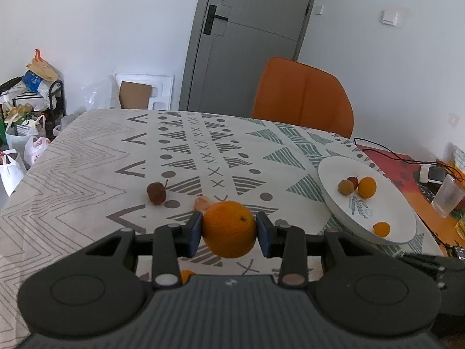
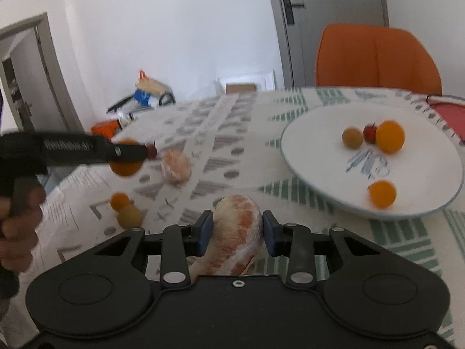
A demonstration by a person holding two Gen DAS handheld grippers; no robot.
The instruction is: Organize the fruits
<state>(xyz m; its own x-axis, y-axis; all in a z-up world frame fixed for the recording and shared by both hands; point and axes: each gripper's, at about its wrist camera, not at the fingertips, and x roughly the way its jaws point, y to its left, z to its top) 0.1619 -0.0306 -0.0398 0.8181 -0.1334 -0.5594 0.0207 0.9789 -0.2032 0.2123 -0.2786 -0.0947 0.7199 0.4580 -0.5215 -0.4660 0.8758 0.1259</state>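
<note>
My left gripper [image 1: 229, 231] is shut on a whole orange [image 1: 229, 228] and holds it above the patterned tablecloth. A dark red apple [image 1: 156, 193] and a peeled segment [image 1: 202, 204] lie beyond it. My right gripper [image 2: 237, 234] is shut on a peeled orange half [image 2: 237, 232], left of a white plate [image 2: 319, 157]. The plate holds two small oranges [image 2: 390, 136], a brownish fruit [image 2: 352, 137] and a small red apple [image 2: 369, 133]. It also shows in the left wrist view [image 1: 398, 203]. The left gripper [image 2: 72, 151] appears at the left in the right wrist view.
A peeled orange [image 2: 175, 166], a small orange [image 2: 119, 200] and a brownish fruit [image 2: 130, 216] lie on the cloth. An orange chair [image 1: 303, 96] stands behind the table. A plastic cup [image 1: 447, 195], a cable and a red mat sit at the right edge.
</note>
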